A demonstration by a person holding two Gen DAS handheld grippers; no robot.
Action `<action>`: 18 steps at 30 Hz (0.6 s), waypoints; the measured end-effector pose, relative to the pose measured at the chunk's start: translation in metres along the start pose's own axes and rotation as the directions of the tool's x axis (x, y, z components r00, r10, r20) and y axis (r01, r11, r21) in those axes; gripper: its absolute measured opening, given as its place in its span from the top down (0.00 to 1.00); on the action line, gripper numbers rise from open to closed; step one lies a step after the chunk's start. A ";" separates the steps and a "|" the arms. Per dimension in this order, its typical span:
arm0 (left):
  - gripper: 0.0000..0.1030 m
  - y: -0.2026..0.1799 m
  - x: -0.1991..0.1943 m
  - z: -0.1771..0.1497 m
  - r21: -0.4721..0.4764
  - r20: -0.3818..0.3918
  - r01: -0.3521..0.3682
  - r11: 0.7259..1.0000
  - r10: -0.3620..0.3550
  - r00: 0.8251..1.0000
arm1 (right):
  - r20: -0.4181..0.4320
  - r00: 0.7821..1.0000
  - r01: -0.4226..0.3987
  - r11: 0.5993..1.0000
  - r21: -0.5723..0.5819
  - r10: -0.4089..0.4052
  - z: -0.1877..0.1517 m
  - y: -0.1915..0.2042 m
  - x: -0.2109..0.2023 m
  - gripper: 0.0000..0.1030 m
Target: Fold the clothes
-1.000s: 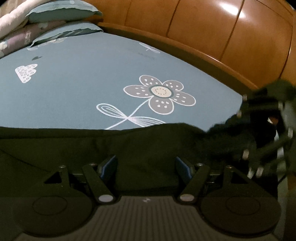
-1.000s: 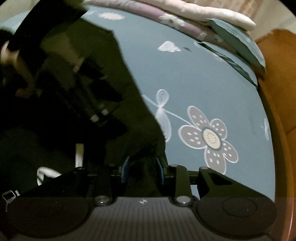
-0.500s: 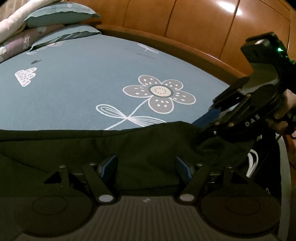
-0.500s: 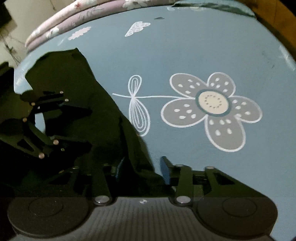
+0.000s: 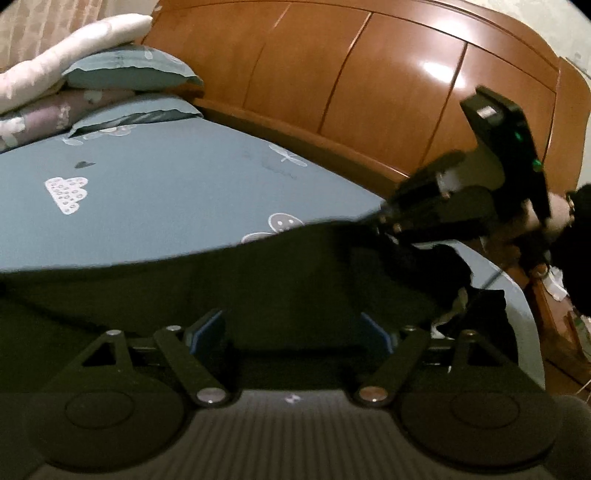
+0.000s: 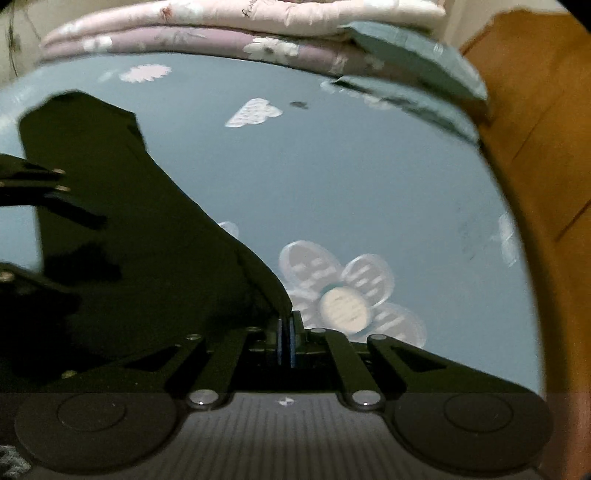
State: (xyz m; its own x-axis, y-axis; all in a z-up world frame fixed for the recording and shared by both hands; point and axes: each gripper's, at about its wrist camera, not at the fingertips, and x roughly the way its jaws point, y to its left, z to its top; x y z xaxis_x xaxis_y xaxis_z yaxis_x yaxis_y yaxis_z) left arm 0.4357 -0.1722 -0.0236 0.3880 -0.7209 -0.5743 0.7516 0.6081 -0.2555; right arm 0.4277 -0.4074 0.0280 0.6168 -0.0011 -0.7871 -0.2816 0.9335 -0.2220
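Bed (image 5: pixel 177 192) first: its blue sheet, printed with a grey flower (image 6: pixel 343 295) and clouds, fills most of both views, and a wooden headboard (image 5: pixel 369 88) curves along its far edge. Bedding (image 6: pixel 229 33) and pillows (image 5: pixel 133 70) are stacked at one end.

Across the near part of the bed lies the dark garment (image 5: pixel 258 280). One edge of it is stretched in a straight line that rises toward my right gripper (image 6: pixel 286 345).

In the right wrist view the two blue pads (image 6: pixel 279 343) are pressed together on that edge of the garment; the jaws have just been closing, and the cloth runs from the pinch away to the left, over the sheet.

My left gripper (image 5: pixel 295 328) is spread wide, its jaws having just been opening. It sits over the garment with its blue pads (image 5: pixel 207 328) well apart, and the cloth shows dark between them; neither pad presses on it.
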 end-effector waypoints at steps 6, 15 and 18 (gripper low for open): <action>0.23 0.004 0.000 -0.009 -0.022 -0.024 -0.038 0.999 0.037 0.999 | 0.003 0.985 0.173 0.982 -0.073 -0.173 0.019 -0.017 0.018 0.96; 0.23 0.011 0.001 -0.012 -0.044 -0.042 -0.066 0.997 0.064 0.997 | -0.076 0.971 0.223 0.972 -0.072 -0.229 0.017 -0.029 0.076 0.96; 0.23 0.013 0.001 -0.013 -0.051 -0.044 -0.075 0.996 0.073 0.996 | -0.097 0.968 0.227 0.973 -0.047 -0.230 0.015 -0.031 0.091 0.96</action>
State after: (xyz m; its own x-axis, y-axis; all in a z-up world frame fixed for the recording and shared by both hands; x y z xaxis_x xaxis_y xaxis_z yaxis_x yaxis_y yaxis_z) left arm 0.4392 -0.1606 -0.0375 0.4175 -0.6593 -0.6253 0.6923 0.6765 -0.2511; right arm 0.5034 -0.4308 -0.0284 0.5905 -0.2512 -0.7670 -0.1686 0.8910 -0.4216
